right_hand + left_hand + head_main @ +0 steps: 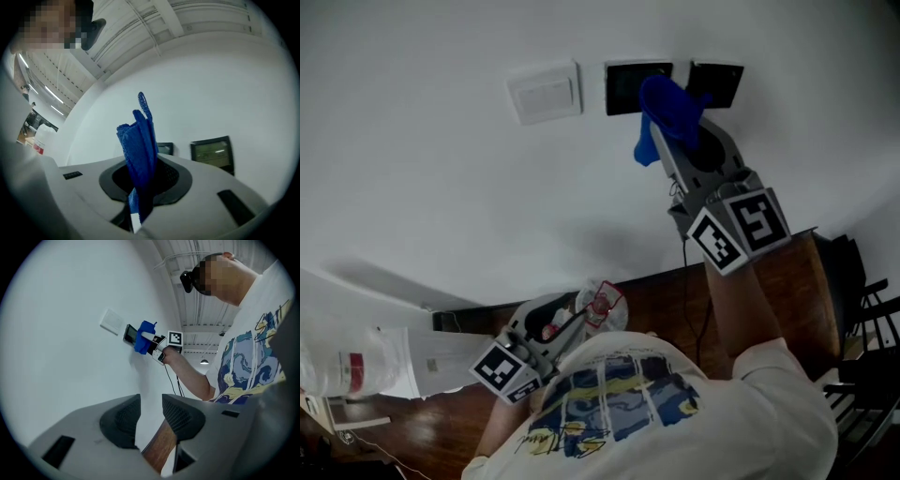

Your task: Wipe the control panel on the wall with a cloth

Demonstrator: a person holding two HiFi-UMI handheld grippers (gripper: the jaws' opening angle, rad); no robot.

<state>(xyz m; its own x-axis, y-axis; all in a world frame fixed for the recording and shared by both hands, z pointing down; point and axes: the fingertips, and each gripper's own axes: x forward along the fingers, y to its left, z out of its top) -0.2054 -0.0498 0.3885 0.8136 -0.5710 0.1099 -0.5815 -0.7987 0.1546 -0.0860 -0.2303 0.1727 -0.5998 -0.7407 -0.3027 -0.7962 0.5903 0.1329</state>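
Two dark control panels are set in the white wall beside a white switch plate. My right gripper is raised to the wall and shut on a bunched blue cloth, which overlaps the left panel's right side. In the right gripper view the cloth stands up between the jaws, with one panel to its right and another partly behind it. My left gripper hangs low and open, with nothing between its pads. From it I see the cloth against a panel.
A brown wooden surface runs along the foot of the wall. A crumpled clear wrapper with red print lies near the left gripper. A white bundle with a red label sits at the far left. Dark chair frames stand at the right.
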